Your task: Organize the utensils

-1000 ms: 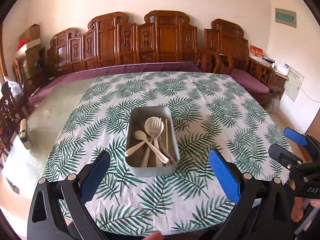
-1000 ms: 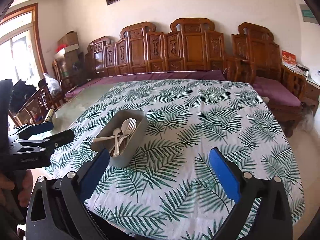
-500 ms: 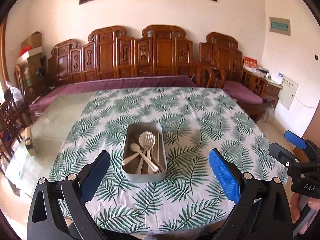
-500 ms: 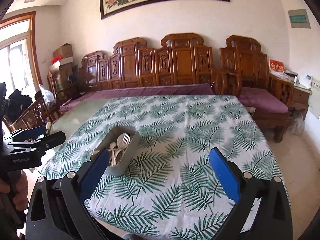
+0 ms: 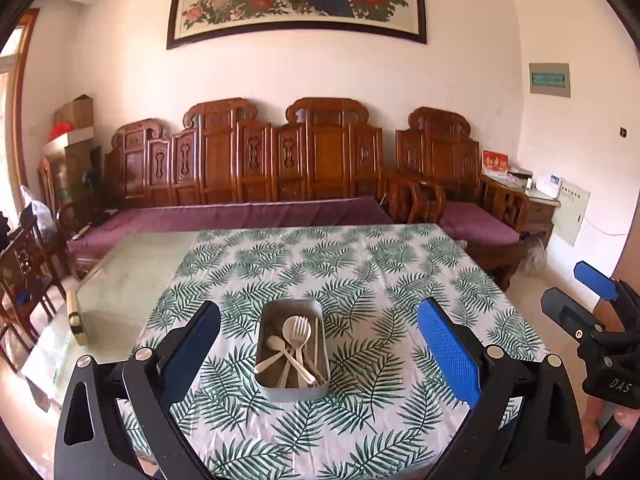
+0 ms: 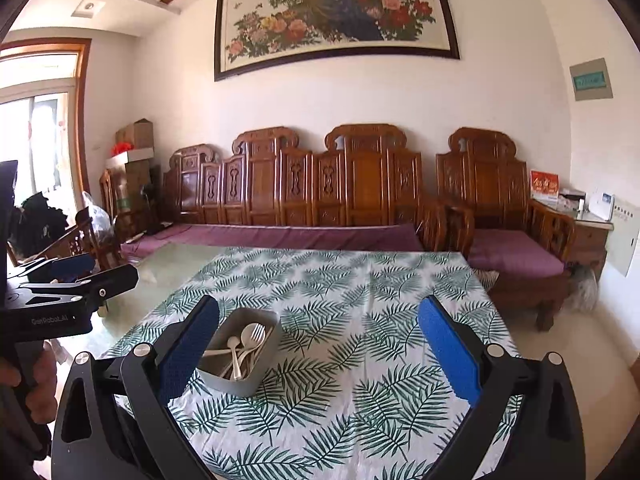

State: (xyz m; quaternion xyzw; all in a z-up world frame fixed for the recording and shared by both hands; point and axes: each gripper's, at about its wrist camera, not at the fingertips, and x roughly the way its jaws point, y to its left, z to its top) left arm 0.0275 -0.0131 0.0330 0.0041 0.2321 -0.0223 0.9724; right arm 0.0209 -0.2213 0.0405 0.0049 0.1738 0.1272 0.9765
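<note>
While both tongs hang back from the surface (image 5: 132, 264), the grey tin (image 5: 293, 390) sits on the leafy cloth (image 5: 400, 280) near its front edge. Inside the tin lie pale utensils (image 5: 290, 350): a fork (image 5: 298, 330), a small spoon (image 5: 276, 343) and what look like thin sticks along the right wall, maybe chopsticks (image 5: 316, 338). They lie crossed on top of each other.

The left tongs (image 5: 318, 354) are wide open and hold nothing. The tin shows right between their two blue pads. The right tongs (image 6: 318, 354) are wide open too, and empty. From that side the tin (image 6: 240, 350) sits just behind the left pad.

I think the utensils are light plastic, stiff and smooth, so they may slip or spin if pinched at the very tip. A good place to hold is the middle of a handle, across its thin side. The fork looks like it is on top, so it may be the easiest to lift first. Pulling one out may drag the others, because they are tangled. The tin looks light as well and may slide on the cloth if bumped.
</note>
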